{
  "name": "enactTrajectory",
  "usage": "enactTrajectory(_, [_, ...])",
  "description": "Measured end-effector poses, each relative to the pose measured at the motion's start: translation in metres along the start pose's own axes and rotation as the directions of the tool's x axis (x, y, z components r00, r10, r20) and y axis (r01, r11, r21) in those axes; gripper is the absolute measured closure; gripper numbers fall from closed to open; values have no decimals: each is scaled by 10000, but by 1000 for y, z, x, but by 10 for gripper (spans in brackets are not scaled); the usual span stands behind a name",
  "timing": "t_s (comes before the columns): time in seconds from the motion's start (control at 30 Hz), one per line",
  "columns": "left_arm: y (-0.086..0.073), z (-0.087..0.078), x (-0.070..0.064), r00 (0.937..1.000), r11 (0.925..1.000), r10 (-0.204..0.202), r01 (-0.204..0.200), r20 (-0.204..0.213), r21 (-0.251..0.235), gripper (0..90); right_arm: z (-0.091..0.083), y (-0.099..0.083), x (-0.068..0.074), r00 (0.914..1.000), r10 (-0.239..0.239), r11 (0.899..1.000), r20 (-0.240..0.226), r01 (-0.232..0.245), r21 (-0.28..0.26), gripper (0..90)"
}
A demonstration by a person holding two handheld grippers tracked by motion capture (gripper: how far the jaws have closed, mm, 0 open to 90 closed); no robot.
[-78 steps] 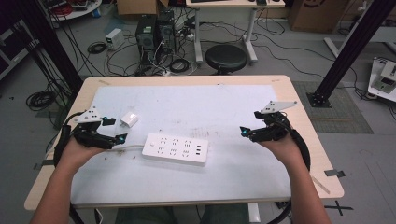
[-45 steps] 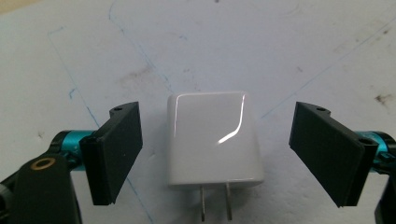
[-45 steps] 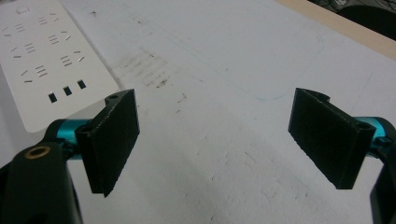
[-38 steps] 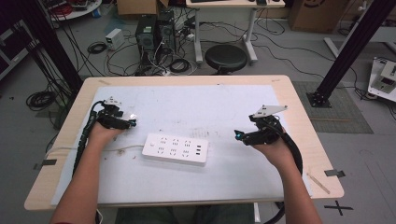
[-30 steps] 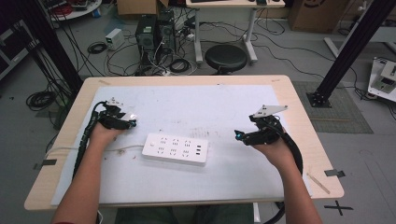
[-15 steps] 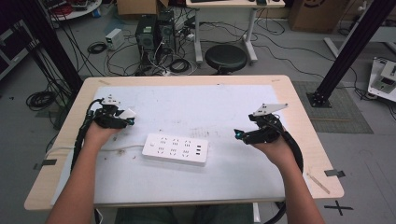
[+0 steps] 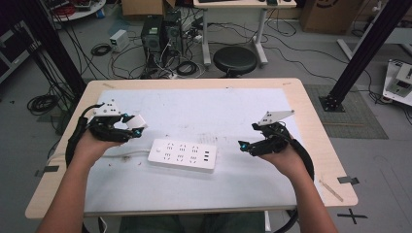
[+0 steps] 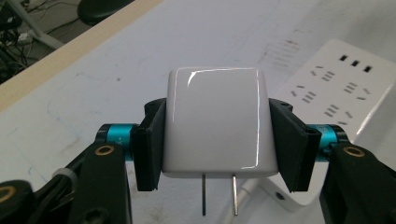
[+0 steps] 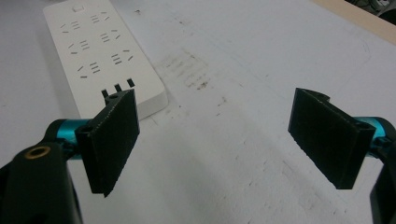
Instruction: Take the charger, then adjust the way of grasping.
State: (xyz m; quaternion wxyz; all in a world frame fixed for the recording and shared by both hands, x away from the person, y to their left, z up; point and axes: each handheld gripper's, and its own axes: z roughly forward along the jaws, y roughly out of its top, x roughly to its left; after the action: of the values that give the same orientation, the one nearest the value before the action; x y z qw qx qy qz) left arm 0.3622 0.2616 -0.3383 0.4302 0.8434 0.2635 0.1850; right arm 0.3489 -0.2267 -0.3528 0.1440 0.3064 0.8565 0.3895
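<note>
the left gripper (image 8: 215,140) clamps a white charger (image 8: 214,126) between its fingers (image 8: 149,144), prongs down, above the power strip (image 7: 182,155). the right gripper (image 9: 219,135) is spread wide, holding nothing, beside the strip's end.

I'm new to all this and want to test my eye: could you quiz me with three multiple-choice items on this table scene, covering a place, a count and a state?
1. Where does the power strip lie?
A. between the two hands
B. on the floor
C. at the table's far edge

2. How many metal prongs show under the white plug adapter?
A. none
B. two
C. four

3. How is the right claw?
A. shut on a cable
B. shut on the strip
C. open, holding nothing

Answers: 1 A, it sits mid-table between them. 2 B, two prongs hang below it in the left claw. 3 C, its jaws stand wide apart.
</note>
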Motion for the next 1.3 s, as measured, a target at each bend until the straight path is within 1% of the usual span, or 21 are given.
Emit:
enactTrajectory(0.07, [5,-4,-7,9999,9999,123,-123,48,-90,425,-2,-2,0,9999,137,9999,86,-136,-81,167])
enactTrajectory(0.13, [8,-7,-13,9998,9997,201,-200,72,-157,425,-5,-2,0,9995,220,9998,224,-220,-18,167])
enactTrajectory(0.17, [9,-7,-16,9997,9996,211,-209,102,-169,425,-7,-1,1,9992,197,9998,354,-198,25,166])
enactTrajectory(0.23, [8,-6,-22,9993,9992,325,-321,189,-221,425,-10,-1,3,9993,138,9999,344,-139,37,167])
enactTrajectory(0.3, [7,-4,-27,9986,9990,417,-411,318,-199,425,-13,0,5,9989,100,9999,464,-98,-40,167])
enactTrajectory(0.43, [6,0,-31,9980,9988,456,-447,447,-216,425,-15,-1,7,9991,95,9999,406,-91,-104,167])
enactTrajectory(0.5, [7,2,-33,9968,9982,574,-564,561,-204,425,-15,-1,8,9992,48,10000,396,-46,-52,167])
enactTrajectory(0.57, [8,4,-35,9963,9978,653,-644,567,-168,425,-15,0,8,9991,108,9999,400,-108,-6,167])
enactTrajectory(0.6, [9,4,-35,9955,9972,736,-728,599,-155,425,-15,1,7,9991,54,10000,430,-52,-36,167])
enactTrajectory(0.7, [13,5,-43,9943,9963,806,-782,694,-356,425,-17,3,9,9986,44,9999,519,-38,-99,167])
enactTrajectory(0.73, [15,6,-45,9926,9948,977,-952,720,-362,425,-17,3,10,9989,83,9999,454,-79,-109,167])
enactTrajectory(0.8, [18,8,-51,9900,9925,1121,-1073,860,-578,425,-18,4,12,9995,116,9998,283,-112,-154,167])
enactTrajectory(0.87, [20,11,-59,9852,9885,1388,-1317,1004,-737,425,-19,6,14,9998,136,9996,146,-132,-254,167])
enactTrajectory(0.93, [22,15,-66,9824,9858,1485,-1380,1134,-956,425,-20,8,17,9999,85,9994,-70,-87,-335,167])
enactTrajectory(1.0, [22,21,-72,9802,9845,1481,-1335,1312,-1140,425,-20,9,22,9991,110,9992,-401,-125,-382,167])
enactTrajectory(1.03, [23,24,-76,9772,9823,1624,-1470,1366,-1160,425,-19,10,24,9987,24,9991,-517,-46,-425,167])
enactTrajectory(1.07, [23,27,-80,9734,9791,1790,-1621,1428,-1225,425,-17,12,27,9978,56,9991,-666,-85,-425,167])
enactTrajectory(1.13, [23,34,-88,9689,9767,1922,-1735,1558,-1259,425,-14,14,31,9958,89,9984,-912,-140,-556,167])
enactTrajectory(1.17, [22,37,-92,9655,9741,2042,-1840,1616,-1312,425,-12,15,33,9940,185,9978,-1081,-252,-612,167])
enactTrajectory(1.23, [21,44,-101,9606,9701,2163,-1912,1747,-1496,425,-7,15,37,9881,350,9962,-1496,-464,-737,167])
enactTrajectory(1.3, [19,50,-110,9560,9624,2403,-2120,1682,-1699,425,-2,15,42,9763,484,9943,-2109,-671,-827,167])
